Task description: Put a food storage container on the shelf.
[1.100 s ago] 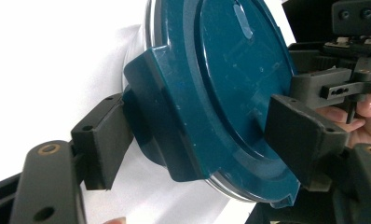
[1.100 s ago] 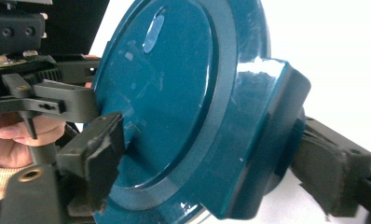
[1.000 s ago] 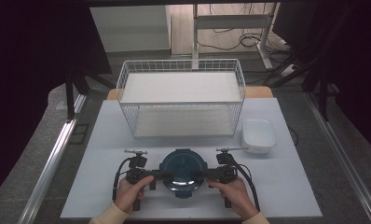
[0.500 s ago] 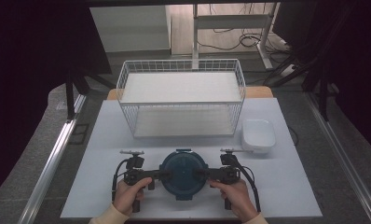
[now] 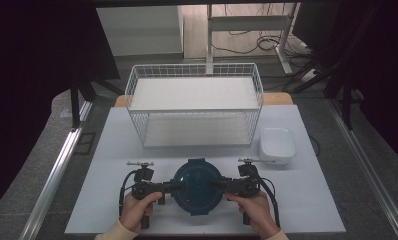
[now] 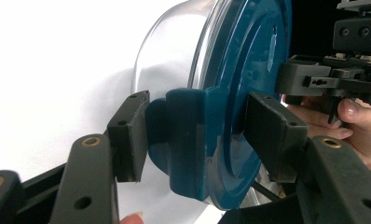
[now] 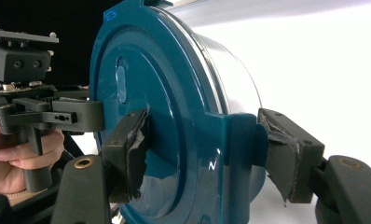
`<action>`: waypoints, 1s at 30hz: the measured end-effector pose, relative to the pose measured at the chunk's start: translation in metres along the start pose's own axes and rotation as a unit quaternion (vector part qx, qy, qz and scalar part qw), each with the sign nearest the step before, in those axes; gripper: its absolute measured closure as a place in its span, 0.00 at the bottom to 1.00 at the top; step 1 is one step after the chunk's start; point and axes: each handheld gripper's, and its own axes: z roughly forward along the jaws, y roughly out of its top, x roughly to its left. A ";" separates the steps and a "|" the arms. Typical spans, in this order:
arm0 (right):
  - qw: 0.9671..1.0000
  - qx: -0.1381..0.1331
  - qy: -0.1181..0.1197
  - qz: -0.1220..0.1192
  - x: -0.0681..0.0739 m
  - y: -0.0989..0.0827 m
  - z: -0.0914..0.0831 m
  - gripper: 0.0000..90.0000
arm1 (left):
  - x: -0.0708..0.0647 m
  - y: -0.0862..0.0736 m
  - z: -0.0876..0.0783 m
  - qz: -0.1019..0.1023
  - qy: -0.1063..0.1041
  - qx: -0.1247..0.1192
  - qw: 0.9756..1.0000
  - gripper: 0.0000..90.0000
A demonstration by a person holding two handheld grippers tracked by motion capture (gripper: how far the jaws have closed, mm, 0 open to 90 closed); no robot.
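The left gripper (image 5: 176, 186) and right gripper (image 5: 218, 186) have just been closing and now clamp opposite side latches of the blue-lidded container (image 5: 197, 186) at the table's (image 5: 307, 200) near edge, so lifting appears possible.

White table (image 5: 107, 150): wire basket (image 5: 194, 102), white dish (image 5: 277, 145), lidded container (image 5: 198, 186).

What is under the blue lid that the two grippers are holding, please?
Under the lid sits a clear round container, its wall showing in both gripper views. It looks empty, but the lid and its clasps cover part of the inside.
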 end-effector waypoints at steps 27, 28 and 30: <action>0.997 -0.021 0.001 -0.068 0.023 0.012 -0.018 0.40 | -0.017 0.010 -0.016 0.036 -0.012 -0.021 0.999 0.47; 0.997 -0.021 0.001 -0.068 0.023 0.012 -0.018 0.40 | -0.017 0.010 -0.016 0.038 -0.011 -0.021 0.999 0.47; 0.997 -0.021 0.000 -0.070 0.023 0.014 -0.019 0.40 | -0.018 0.012 -0.016 0.040 -0.010 -0.020 0.999 0.47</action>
